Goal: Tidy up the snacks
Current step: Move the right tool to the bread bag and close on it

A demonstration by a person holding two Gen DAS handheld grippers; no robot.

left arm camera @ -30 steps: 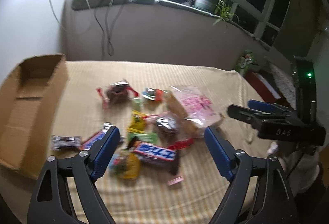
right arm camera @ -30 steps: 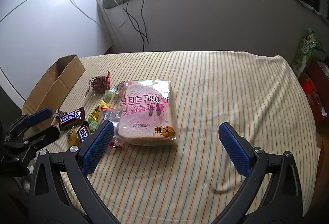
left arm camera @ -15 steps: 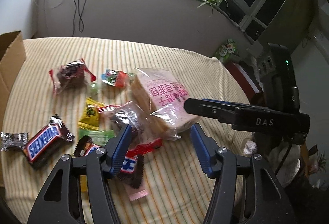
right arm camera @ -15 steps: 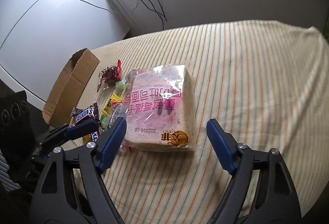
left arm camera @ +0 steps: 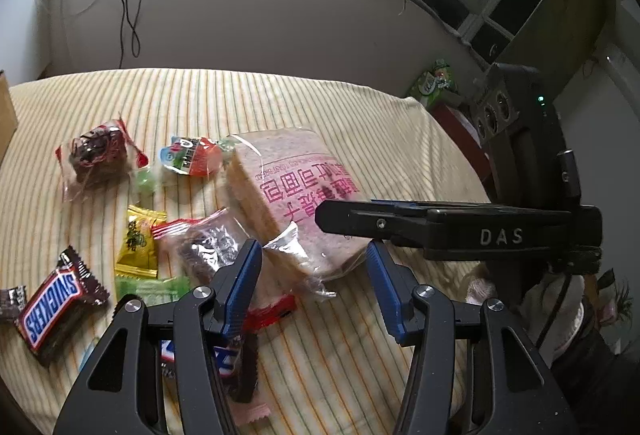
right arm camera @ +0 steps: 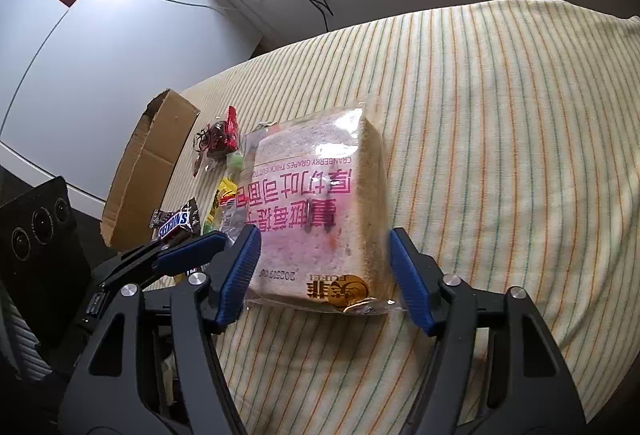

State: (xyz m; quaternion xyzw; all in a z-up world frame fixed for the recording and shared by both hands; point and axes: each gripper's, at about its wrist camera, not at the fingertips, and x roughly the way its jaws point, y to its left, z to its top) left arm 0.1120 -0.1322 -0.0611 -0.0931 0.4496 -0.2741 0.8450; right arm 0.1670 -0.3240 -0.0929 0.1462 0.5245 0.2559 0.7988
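Note:
A bagged loaf of sliced bread [right arm camera: 320, 203] with pink lettering lies on the striped cloth; it also shows in the left wrist view [left arm camera: 296, 195]. My right gripper [right arm camera: 324, 267] is open, its blue pads on either side of the loaf's near end, not clearly touching. My left gripper [left arm camera: 312, 275] is open, just in front of the loaf's corner. Small snacks lie left of the loaf: a Snickers bar [left arm camera: 56, 307], a yellow packet [left arm camera: 140, 243], a brown cake in red-trimmed wrap [left arm camera: 96, 159], and a clear-wrapped dark cake [left arm camera: 208, 251].
An open cardboard box [right arm camera: 148, 171] stands at the table's left edge. A striped cloth [right arm camera: 500, 155] covers the table. The right gripper's body [left arm camera: 460, 231] crosses the left wrist view. A wall with cables and a plant sill is behind.
Both grippers have moved forward and down toward the bread loaf. Their jaws have narrowed. The right gripper's pads now flank the loaf's near end.

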